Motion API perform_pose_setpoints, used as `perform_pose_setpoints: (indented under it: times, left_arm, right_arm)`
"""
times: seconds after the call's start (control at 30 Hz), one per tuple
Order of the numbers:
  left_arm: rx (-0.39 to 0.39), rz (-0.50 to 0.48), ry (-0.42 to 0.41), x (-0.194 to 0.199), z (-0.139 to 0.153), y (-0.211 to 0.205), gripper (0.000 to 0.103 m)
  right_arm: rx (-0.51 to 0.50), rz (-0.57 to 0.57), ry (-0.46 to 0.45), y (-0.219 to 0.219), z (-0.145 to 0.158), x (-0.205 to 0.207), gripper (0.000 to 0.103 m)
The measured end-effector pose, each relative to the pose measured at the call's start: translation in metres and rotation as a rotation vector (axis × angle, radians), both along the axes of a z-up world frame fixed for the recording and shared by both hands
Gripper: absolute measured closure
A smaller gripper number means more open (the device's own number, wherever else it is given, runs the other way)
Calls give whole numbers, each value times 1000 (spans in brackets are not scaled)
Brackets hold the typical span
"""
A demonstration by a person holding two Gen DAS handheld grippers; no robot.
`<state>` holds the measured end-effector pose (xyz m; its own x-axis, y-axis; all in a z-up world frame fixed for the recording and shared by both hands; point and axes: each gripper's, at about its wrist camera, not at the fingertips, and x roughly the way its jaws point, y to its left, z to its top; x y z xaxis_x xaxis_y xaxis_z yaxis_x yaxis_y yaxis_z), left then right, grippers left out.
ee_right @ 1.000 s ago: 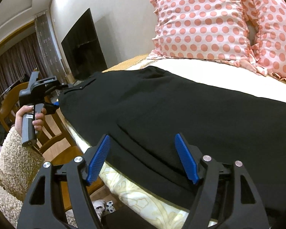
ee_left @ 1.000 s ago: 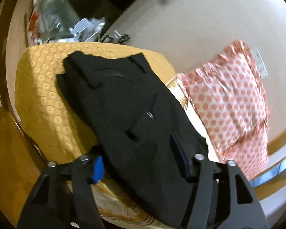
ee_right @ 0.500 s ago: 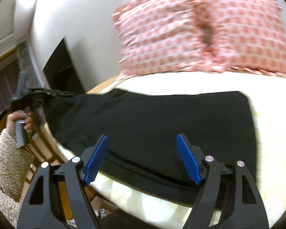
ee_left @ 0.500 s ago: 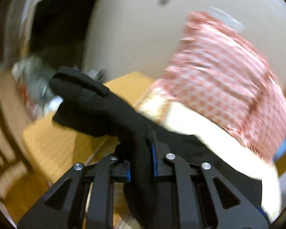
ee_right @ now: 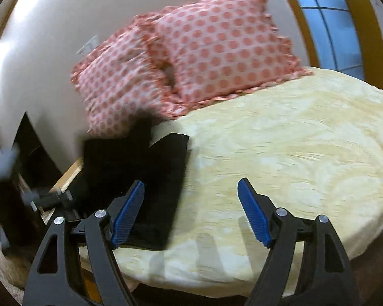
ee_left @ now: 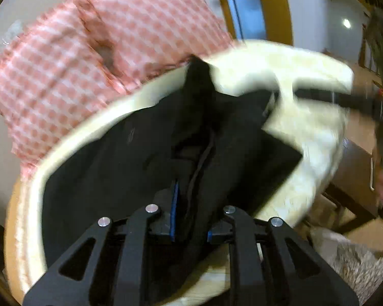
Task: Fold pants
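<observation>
Black pants (ee_right: 150, 178) lay partly folded on the yellow bedspread (ee_right: 280, 153), just below the pink dotted pillows (ee_right: 191, 58). Left gripper (ee_left: 190, 219) was clamped on their fabric; right gripper (ee_right: 191, 211) stood spread apart, empty, above the bedspread.

Left wrist view motion-blurred: pillows (ee_left: 89, 51) smeared. Left gripper (ee_left: 190, 219) pads mostly buried in pants (ee_left: 140, 153) fabric. Right wrist view: left gripper (ee_right: 51, 199) blurred, partly hidden behind right gripper (ee_right: 191, 214).
</observation>
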<state>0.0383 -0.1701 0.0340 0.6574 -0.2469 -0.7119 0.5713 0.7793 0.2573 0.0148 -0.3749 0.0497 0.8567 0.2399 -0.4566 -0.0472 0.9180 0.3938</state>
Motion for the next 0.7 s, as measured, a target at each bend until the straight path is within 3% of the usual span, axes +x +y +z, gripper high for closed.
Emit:
perform_pose_setpoints:
  times: [0.23, 0.3, 0.4, 0.5, 0.57, 0.6, 0.63, 0.7]
  left_arm:
    - [-106, 39, -32, -2, 29, 12, 88]
    - [-71, 14, -67, -13, 32, 4, 88]
    - [8, -27, -21, -18, 1, -8, 86]
    - [-8, -28, -59, -26, 0, -5, 83]
    - [-148, -30, 12, -22, 16, 15, 75]
    - [-241, -35, 44, -22, 25, 30, 62]
    - [-317, -33, 57, -23, 35, 45, 42]
    - [-448, 9, 2, -29, 52, 77, 14]
  right_arm:
    - [18, -27, 12, -11, -5, 4, 26]
    - [5, -22, 4, -8, -3, 5, 26]
    - [1, -25, -5, -6, 0, 7, 26]
    - [16, -20, -26, -2, 8, 10, 26]
    - [-2, 7, -48, 7, 17, 12, 26]
    - [-13, 24, -62, 12, 22, 13, 26]
    - [-22, 41, -74, 17, 26, 14, 26]
    - [-37, 95, -114, 32, 37, 16, 26]
